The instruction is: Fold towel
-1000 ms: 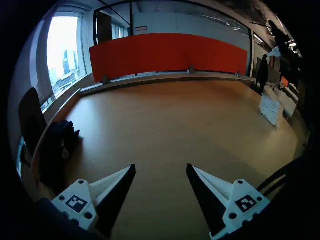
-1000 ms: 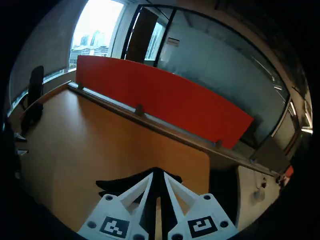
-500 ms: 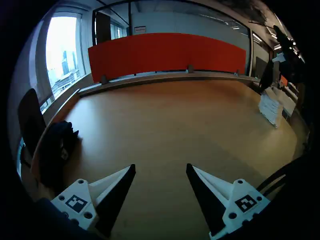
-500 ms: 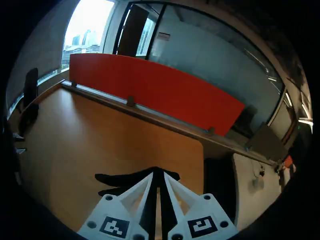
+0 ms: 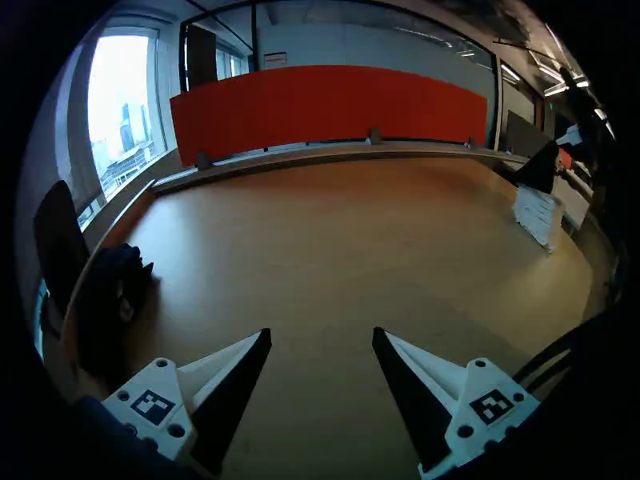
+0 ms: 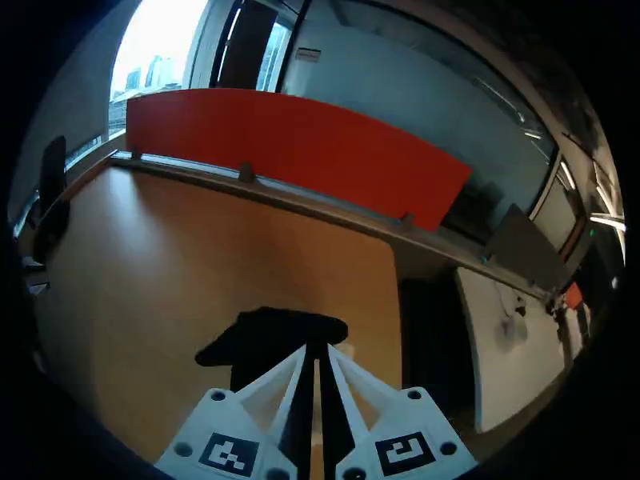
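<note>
A dark towel (image 6: 268, 340) hangs from the tips of my right gripper (image 6: 318, 348), which is shut on its upper edge above the wooden table (image 6: 200, 256). In the left gripper view the same dark towel (image 5: 540, 164) dangles far to the right, just above a stack of folded white cloths (image 5: 538, 214), with the right gripper's white body behind it. My left gripper (image 5: 320, 332) hovers low over the wooden table (image 5: 336, 232), open, with nothing between its fingers.
A red partition (image 5: 328, 100) runs along the table's far edge. A dark bag (image 5: 112, 280) lies at the table's left edge beside a dark chair (image 5: 52, 232). Past the table's right edge stands a white desk (image 6: 512, 352).
The right gripper has swung with the dark towel, which now hangs lower and broader beneath its tips. The left gripper has barely moved.
</note>
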Demonstrator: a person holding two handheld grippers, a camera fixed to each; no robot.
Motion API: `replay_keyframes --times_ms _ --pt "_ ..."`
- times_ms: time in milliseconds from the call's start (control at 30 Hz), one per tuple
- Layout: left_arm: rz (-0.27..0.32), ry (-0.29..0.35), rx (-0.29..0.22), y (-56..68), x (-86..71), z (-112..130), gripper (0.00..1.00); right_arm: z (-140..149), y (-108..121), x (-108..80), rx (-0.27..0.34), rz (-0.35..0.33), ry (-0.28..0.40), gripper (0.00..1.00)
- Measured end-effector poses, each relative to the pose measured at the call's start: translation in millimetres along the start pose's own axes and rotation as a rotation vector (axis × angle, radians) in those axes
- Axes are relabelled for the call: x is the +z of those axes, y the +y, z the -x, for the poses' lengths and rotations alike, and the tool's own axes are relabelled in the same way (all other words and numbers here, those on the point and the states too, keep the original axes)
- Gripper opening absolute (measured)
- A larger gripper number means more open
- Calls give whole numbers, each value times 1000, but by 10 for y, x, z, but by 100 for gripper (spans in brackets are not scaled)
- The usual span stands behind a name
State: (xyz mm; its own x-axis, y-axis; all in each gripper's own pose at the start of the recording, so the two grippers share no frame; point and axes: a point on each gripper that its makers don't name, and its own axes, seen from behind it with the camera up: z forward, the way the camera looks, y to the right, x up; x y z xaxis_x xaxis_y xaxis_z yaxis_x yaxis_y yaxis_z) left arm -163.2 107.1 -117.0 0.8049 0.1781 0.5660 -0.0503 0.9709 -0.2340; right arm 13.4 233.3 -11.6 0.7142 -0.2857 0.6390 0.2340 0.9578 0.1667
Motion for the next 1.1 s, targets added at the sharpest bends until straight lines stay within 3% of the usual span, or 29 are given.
replay_keyframes --times_ms 367,567,1100 --pt "0 -1 5 9 -21 6 94 279 32 -21 25 12 -34 4" --pt "-2 -1 6 4 -25 11 94 561 99 10 29 29 -80 4" --pt "-4 -7 25 -26 -36 1 94 1290 211 135 109 53 -192 4"
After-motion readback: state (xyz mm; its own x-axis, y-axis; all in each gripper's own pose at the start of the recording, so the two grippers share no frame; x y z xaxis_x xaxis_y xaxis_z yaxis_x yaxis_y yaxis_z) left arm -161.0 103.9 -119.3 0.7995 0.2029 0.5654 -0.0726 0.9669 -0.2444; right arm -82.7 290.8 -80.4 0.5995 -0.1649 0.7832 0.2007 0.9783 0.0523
